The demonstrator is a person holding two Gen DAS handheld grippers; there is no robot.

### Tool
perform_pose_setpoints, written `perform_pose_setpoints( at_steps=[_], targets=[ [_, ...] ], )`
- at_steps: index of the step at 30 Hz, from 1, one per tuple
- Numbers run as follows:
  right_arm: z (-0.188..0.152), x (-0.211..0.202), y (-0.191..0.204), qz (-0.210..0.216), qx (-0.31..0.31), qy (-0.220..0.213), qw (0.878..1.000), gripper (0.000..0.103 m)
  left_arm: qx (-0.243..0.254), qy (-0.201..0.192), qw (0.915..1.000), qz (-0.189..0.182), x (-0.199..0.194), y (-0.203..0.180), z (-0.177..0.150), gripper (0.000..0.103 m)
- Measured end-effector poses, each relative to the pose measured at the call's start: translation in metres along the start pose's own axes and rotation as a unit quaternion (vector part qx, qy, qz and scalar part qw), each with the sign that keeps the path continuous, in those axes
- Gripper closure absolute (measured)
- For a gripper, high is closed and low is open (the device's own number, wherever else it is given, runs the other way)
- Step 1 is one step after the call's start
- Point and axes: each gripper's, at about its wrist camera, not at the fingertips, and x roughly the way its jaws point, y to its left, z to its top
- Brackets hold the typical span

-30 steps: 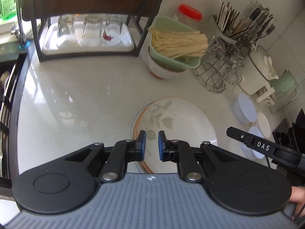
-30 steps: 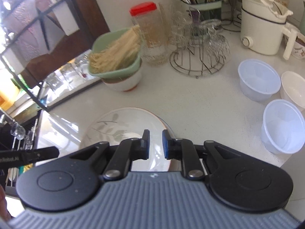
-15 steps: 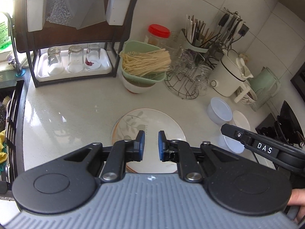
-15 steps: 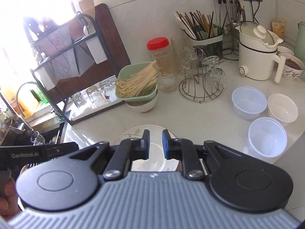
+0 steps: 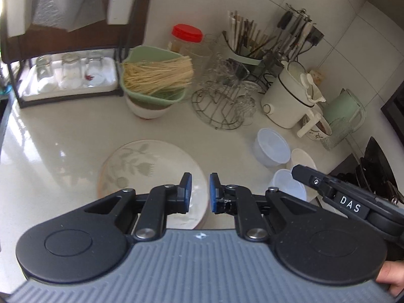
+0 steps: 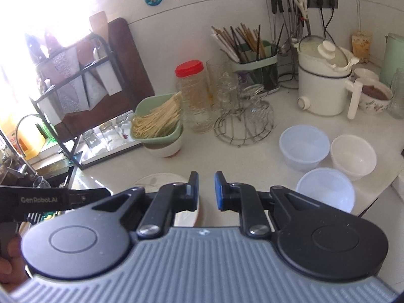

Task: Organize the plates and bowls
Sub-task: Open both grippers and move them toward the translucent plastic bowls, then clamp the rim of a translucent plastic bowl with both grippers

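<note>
Both of my grippers have pulled up and back from the counter since a second ago: the floral plate (image 5: 149,174), which filled the middle of the left view then, now looks smaller and lies lower beneath the fingers, and more of the back wall has come into sight.

My left gripper (image 5: 198,193) has its jaws narrow, only a slim gap between the blue pads, with nothing between them. My right gripper (image 6: 205,191) is the same: narrow and empty. In the left view it juts in at about 4 o'clock.

From the left view the plate lies flat on the counter (image 5: 55,146) at about 11 o'clock of my fingertips, with an orange rim showing at its left edge that may be a second plate under it; I cannot tell for sure. From the right view, three plastic bowls sit in a cluster at 2 o'clock: one (image 6: 304,146) at the back left, one (image 6: 353,156) just beside it, one (image 6: 325,189) nearest me. They stand separate, not nested.

I judge I am between steps, with the plate set down and the bowls not yet gathered. Next I would open the right jaws wide, come down over one bowl's rim, and nest it into its neighbour.
</note>
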Motion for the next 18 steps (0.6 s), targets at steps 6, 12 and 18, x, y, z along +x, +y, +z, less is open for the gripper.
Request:
perform_pose_setpoints(
  at_steps=[6,12,18],
  targets=[
    [0.014,0.002,-0.051,-0.011,0.005,-0.009,1.000,0.086,0.019,0.001,0.9998,-0.007,0.032,-0.053,0.008,0.087],
    [0.022,0.010,-0.100,-0.021,0.005,0.000,1.000,0.086,0.032,0.016,0.9993,-0.011,0.072,-0.094,0.013,0.087],
    [0.023,0.021,-0.149,-0.031,0.018,0.018,0.999,0.085,0.062,0.047,0.9968,-0.017,0.116,-0.131,0.011,0.086]
  ],
)
